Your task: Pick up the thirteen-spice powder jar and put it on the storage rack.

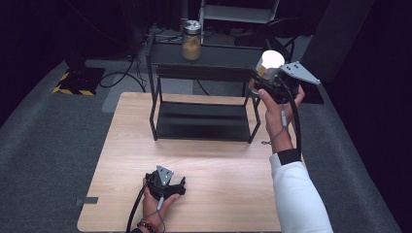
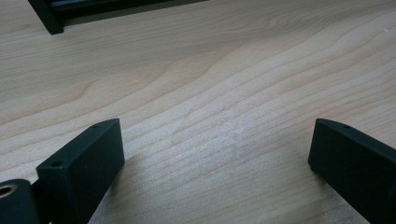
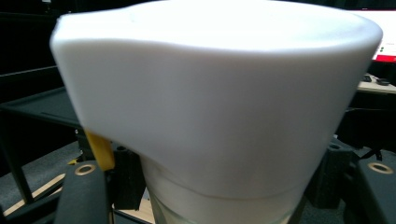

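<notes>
At upper right of the high view, a white-lidded jar (image 1: 268, 65) is held in the right gripper (image 1: 266, 81) beside the black shelf (image 1: 204, 63); the left gripper (image 1: 180, 187) rests at lower centre on the table (image 1: 214, 160). Across the left gripper view, jaws are spread wide over bare wood. Centred in the right gripper view, the jar (image 3: 210, 107) is clamped below its lid; a tilted grip could let it slip or strike the shelf edge.

Black two-tier shelf (image 1: 204, 121) at far edge of wooden table (image 1: 126, 160); metal-lidded jar (image 1: 191, 41) with tan contents upright on top tier
</notes>
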The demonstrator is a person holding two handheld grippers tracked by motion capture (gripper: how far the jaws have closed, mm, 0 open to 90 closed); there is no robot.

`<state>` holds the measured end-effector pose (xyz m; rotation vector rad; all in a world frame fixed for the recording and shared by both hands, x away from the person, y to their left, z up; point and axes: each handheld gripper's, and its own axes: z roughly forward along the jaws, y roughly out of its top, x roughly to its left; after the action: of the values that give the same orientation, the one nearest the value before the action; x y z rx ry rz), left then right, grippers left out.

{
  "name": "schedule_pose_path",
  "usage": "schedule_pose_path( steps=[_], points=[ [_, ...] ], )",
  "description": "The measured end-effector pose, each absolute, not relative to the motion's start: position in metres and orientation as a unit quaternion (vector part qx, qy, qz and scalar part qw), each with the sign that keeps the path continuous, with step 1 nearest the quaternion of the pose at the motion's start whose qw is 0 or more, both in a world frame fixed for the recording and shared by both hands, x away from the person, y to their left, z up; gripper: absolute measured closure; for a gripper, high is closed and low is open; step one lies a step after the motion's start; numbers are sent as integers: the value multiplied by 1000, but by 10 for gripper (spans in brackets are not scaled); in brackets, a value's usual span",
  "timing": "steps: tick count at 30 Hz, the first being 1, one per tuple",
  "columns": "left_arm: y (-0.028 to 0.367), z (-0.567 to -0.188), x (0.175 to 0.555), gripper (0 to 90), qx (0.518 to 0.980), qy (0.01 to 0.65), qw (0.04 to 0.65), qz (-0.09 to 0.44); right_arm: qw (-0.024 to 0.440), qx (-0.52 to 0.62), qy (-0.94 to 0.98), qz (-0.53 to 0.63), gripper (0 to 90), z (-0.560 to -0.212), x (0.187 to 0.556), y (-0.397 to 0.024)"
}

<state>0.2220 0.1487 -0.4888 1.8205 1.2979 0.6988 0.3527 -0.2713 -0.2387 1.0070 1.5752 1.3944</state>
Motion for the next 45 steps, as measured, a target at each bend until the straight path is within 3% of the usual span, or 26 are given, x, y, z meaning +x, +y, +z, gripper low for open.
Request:
schedule_pose_path(
  steps=[16,37,45],
  points=[
    [148,-489,221,29,717,508,389,278,422,391,619,535,299,-210,382,-244],
    [146,-490,220,29,721,498,388,286,450,437,599,499,299,-198,432,-202],
    [146,-490,220,29,722,498,388,285,435,449,595,505,299,-200,446,-203]
  ],
)
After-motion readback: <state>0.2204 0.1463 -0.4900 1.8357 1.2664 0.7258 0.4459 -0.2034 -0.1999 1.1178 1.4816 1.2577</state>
